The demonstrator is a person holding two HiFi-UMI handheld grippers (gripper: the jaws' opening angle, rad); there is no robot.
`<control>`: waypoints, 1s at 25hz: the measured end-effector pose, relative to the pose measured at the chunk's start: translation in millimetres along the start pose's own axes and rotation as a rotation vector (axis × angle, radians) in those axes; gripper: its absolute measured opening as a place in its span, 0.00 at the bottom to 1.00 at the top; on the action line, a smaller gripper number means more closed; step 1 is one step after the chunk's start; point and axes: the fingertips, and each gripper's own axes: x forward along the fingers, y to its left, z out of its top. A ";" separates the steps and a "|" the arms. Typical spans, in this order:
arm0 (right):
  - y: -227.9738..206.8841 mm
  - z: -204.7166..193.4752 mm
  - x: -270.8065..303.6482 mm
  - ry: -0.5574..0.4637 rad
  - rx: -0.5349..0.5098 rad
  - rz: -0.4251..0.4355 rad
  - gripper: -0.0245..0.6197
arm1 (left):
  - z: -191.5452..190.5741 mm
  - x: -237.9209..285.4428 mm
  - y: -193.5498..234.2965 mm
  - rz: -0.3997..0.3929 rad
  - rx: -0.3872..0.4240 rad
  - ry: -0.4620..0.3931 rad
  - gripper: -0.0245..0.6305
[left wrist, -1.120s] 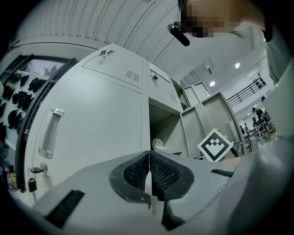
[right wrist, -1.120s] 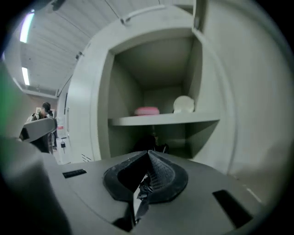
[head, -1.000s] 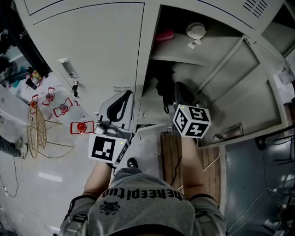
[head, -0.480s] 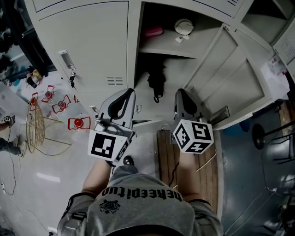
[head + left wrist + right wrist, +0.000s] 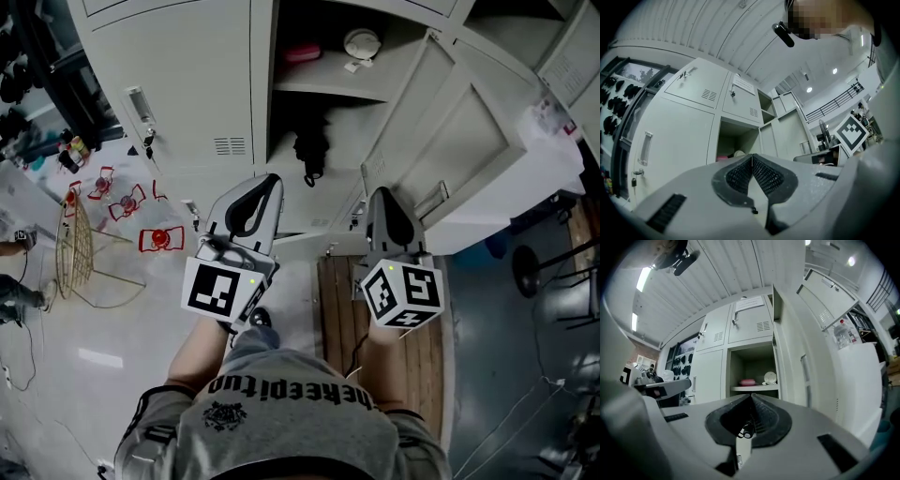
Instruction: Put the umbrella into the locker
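Observation:
The black folded umbrella [image 5: 309, 150] hangs inside the open locker compartment [image 5: 281, 122], below its shelf, with nothing holding it. My left gripper [image 5: 267, 180] is in front of the locker's lower edge, its jaws closed tip to tip and empty; the left gripper view shows the pads [image 5: 761, 174] meeting. My right gripper [image 5: 382, 193] is beside it, in front of the open door [image 5: 459, 141], also shut and empty. In the right gripper view the gripper [image 5: 751, 396] points at the shelf, and the umbrella is hidden behind the jaws.
On the locker shelf lie a pink thing [image 5: 302, 53] and a white round thing [image 5: 361, 42]. Keys [image 5: 148, 141] hang in the shut door to the left. A wooden board [image 5: 339, 300] lies on the floor below, with a wire basket [image 5: 75, 248] and red objects [image 5: 161, 239] at the left.
Both grippers have drawn back from the locker. The right one has left the compartment and the umbrella, which stays hanging inside.

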 end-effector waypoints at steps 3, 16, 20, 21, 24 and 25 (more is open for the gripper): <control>-1.5 4.9 -18.1 -0.021 -0.019 -0.012 0.04 | 4.3 -5.3 -10.9 -0.005 0.003 -0.001 0.05; -9.4 17.4 -71.8 -0.076 -0.034 -0.060 0.04 | 17.0 -28.5 -43.1 0.003 0.005 0.003 0.05; -7.8 21.1 -80.6 -0.086 -0.037 -0.056 0.04 | 18.7 -34.3 -48.4 0.005 0.002 -0.002 0.05; -6.8 22.0 -82.7 -0.088 -0.038 -0.053 0.04 | 19.4 -35.9 -49.5 0.007 0.002 -0.001 0.05; -3.9 23.8 -88.1 -0.093 -0.038 -0.047 0.04 | 21.2 -40.5 -52.2 0.014 0.004 0.002 0.05; -3.0 24.4 -89.6 -0.094 -0.037 -0.046 0.04 | 22.1 -41.8 -53.0 0.015 0.004 0.000 0.05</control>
